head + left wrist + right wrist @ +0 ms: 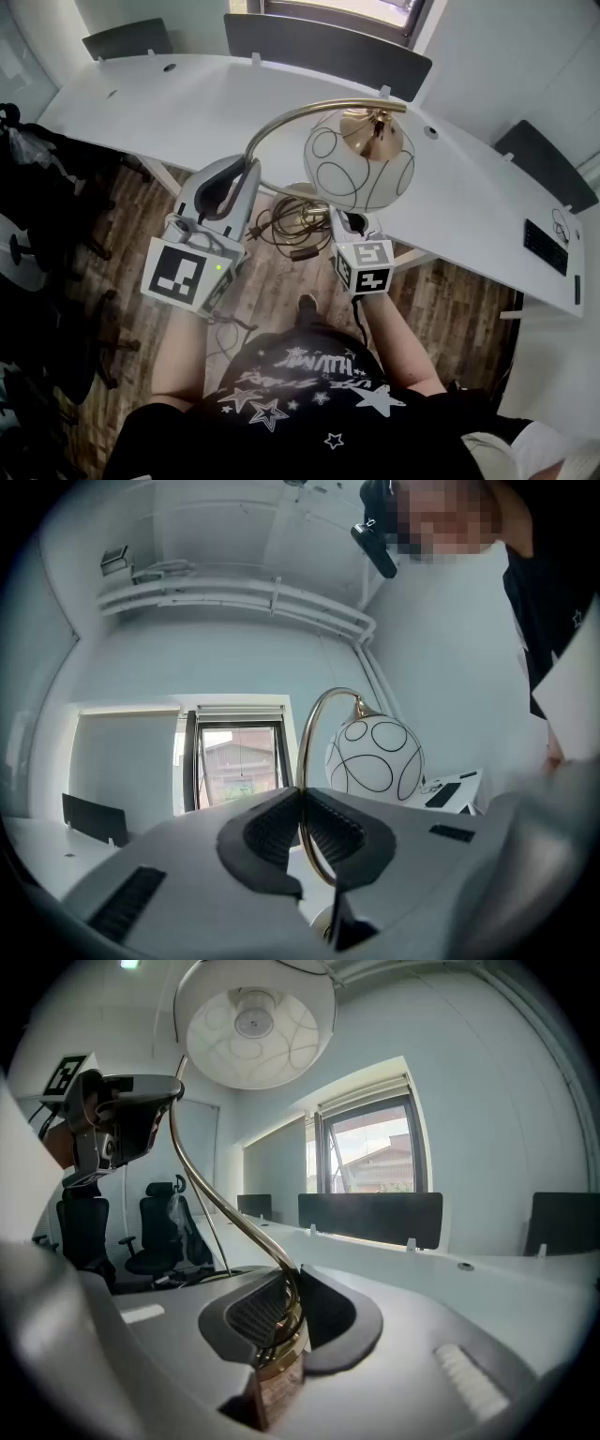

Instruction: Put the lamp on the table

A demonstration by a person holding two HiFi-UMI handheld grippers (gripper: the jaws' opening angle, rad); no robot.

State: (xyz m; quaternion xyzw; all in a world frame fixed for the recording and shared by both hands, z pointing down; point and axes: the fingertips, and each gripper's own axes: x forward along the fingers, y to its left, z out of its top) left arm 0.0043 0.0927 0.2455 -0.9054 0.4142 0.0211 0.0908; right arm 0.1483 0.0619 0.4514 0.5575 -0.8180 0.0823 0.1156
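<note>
Lamp (359,157) is off the surface (178,94), held over the floor (281,286) at its near edge. Left hand-held gripper (246,176) is clamped shut on the curved brass arm (281,117). Right hand-held gripper (345,223) grips the lower stem (279,1363).

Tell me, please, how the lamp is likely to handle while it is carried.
Probably top-heavy: the globe shade hangs from a thin curved stem, so it may twist where the left gripper and right gripper clamp it. The shade looks like glass, so likely fragile. Its loose cord could snag.
</note>
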